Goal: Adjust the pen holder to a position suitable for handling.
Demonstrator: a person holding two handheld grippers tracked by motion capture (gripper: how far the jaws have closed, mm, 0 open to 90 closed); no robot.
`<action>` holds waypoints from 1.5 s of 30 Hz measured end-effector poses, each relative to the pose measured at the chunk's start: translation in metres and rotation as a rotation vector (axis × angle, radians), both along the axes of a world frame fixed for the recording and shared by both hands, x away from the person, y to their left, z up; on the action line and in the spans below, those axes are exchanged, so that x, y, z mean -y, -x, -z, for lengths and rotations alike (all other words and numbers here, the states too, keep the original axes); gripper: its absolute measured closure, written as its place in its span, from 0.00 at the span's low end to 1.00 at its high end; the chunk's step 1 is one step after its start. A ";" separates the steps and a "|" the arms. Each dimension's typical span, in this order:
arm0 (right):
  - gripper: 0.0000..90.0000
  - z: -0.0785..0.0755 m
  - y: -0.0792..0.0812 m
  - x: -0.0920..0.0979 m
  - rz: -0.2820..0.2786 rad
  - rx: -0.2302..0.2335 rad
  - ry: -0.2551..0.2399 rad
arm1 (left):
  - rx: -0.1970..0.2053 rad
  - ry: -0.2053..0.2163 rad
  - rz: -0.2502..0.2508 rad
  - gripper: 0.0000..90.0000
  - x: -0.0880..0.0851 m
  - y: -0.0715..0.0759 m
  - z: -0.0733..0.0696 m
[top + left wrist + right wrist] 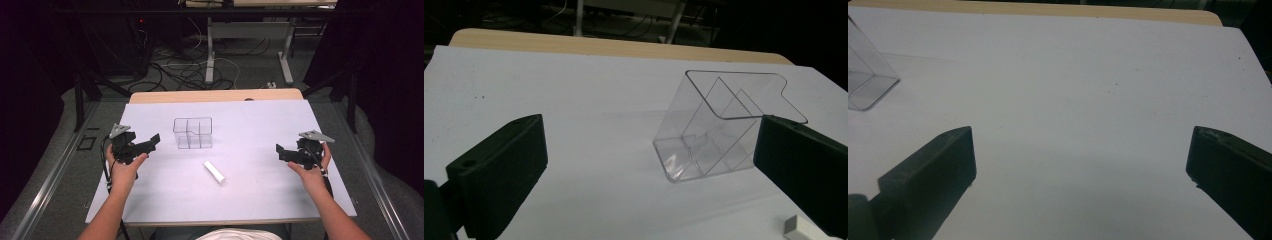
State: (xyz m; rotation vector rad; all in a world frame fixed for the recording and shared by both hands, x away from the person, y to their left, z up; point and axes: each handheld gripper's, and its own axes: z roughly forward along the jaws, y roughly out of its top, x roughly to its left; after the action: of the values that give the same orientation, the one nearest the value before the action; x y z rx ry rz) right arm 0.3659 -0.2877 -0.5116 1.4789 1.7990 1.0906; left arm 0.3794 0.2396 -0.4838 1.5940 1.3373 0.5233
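A clear plastic organiser box (192,132) with inner dividers stands upright near the middle of the white table top (250,120). A small white bar (214,171) lies flat in front of it, toward the person. My left gripper (150,142) is held at the table's left, jaws wide open and empty, pointing toward the box (724,125); an end of the bar (799,227) peeks in beside its right jaw. At the right side my right gripper (281,151) is open too, nothing between its jaws, with a corner of the box (865,80) at the far left.
The table's wooden far edge (215,95) borders a floor with tangled cables (185,70) and desk legs (210,50). Dark curtains stand at both sides. Bare white surface (1088,100) spreads between the right gripper and the box.
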 end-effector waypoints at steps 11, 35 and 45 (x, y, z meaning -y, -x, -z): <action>0.00 0.001 0.002 -0.002 0.001 -0.004 -0.009 | 0.015 0.012 -0.034 0.18 0.022 -0.024 -0.022; 0.00 0.008 -0.003 -0.007 -0.029 -0.032 -0.006 | -0.163 -0.038 -0.064 0.69 0.053 -0.060 -0.013; 0.00 0.009 -0.004 -0.005 -0.032 -0.040 -0.012 | -0.223 -0.100 -0.061 0.88 0.065 -0.065 -0.006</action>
State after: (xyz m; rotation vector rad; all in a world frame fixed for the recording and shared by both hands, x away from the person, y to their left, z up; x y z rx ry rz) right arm 0.3698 -0.2829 -0.5206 1.4941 1.8520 1.0964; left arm 0.4446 0.1749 -0.4776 1.7374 1.5511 0.4655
